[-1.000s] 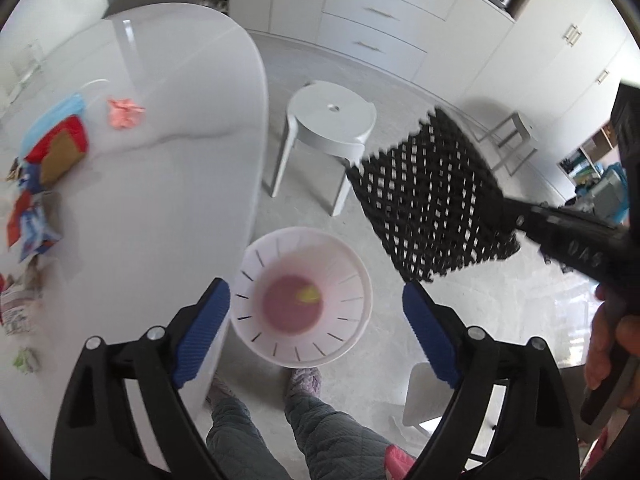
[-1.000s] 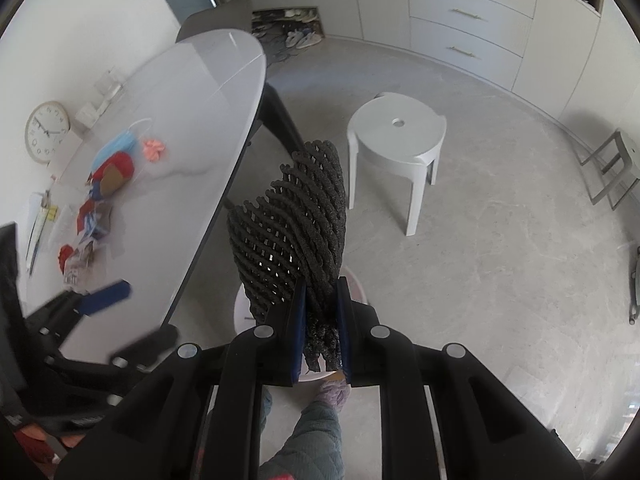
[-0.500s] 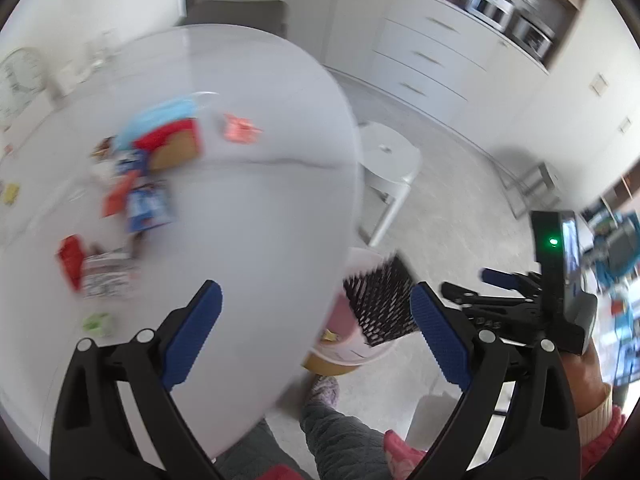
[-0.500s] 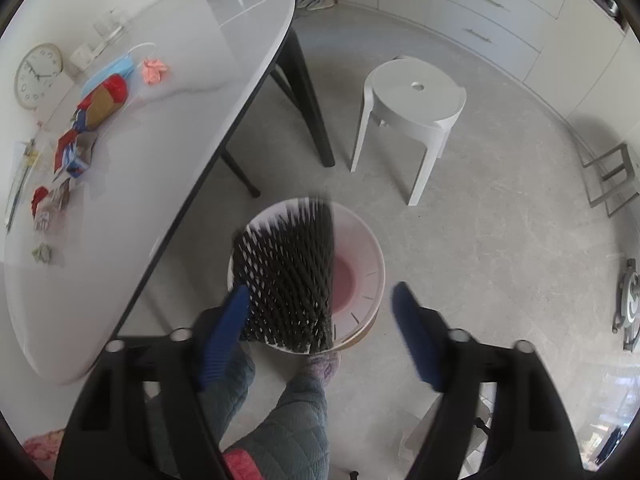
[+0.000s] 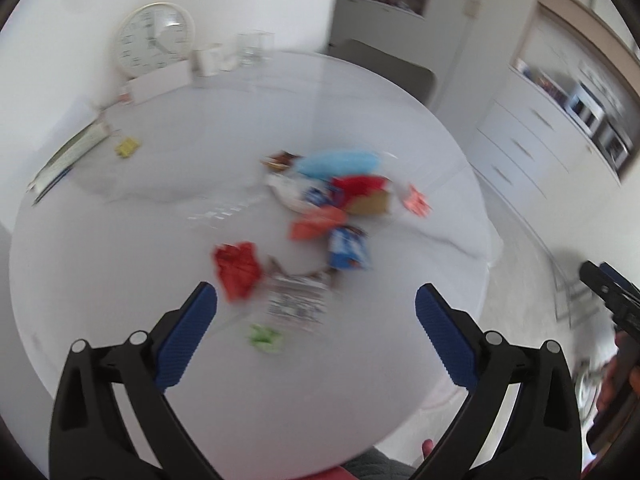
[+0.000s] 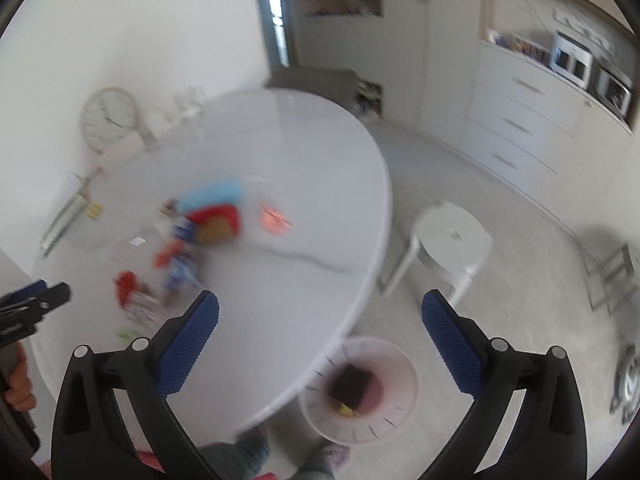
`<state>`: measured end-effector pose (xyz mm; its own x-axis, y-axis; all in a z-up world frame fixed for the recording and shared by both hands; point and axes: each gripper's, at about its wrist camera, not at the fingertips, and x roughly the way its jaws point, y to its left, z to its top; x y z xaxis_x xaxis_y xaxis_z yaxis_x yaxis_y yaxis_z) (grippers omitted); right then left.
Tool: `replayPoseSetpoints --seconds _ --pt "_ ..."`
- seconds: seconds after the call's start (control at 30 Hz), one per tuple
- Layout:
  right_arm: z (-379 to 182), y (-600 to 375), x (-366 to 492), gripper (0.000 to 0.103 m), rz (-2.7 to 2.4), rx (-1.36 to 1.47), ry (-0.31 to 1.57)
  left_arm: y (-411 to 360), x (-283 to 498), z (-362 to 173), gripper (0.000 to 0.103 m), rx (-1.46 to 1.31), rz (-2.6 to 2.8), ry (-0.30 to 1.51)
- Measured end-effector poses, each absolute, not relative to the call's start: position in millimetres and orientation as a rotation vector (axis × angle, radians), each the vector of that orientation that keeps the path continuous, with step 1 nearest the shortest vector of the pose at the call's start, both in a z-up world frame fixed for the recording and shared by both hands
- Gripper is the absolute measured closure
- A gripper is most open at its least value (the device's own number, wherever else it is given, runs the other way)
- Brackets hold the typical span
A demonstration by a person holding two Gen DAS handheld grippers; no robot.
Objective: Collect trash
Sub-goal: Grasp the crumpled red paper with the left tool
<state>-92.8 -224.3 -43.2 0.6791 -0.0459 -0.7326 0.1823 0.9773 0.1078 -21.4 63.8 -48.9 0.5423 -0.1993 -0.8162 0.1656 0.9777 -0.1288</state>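
Risk: wrappers (image 5: 304, 216) overlap, so the empty left hand-held gripper (image 5: 316, 304) may nip two; right hand-held gripper (image 6: 320, 312) just opened wide, empty too.

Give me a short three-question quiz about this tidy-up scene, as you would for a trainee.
1. True or false: the black mesh netting lies inside the round pink waste bin.
2. Which lies nearest the left gripper? A) small green scrap B) light blue face mask C) round white wall clock
3. Fill in: the pink bin stands on the floor beside the white oval ____.

Key:
1. True; it sits at the bottom, next to a yellow scrap.
2. A.
3. Table. Both grippers' jaws stand wide open and hold nothing; the right gripper has just been opening.
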Motion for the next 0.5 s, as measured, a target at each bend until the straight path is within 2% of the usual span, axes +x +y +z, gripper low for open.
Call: replayPoseSetpoints --seconds 0.23,0.5 --pt "-41.4 -169.6 -57.3 0.002 -0.023 0.150 0.824 101.4 1.0 -58.9 0.008 -0.030 -0.177 0.967" --pt "-56.2 -125.5 -37.1 0.002 0.020 0.145 0.846 106.3 22.3 -86.7 0.008 0.000 -0.210 1.012"
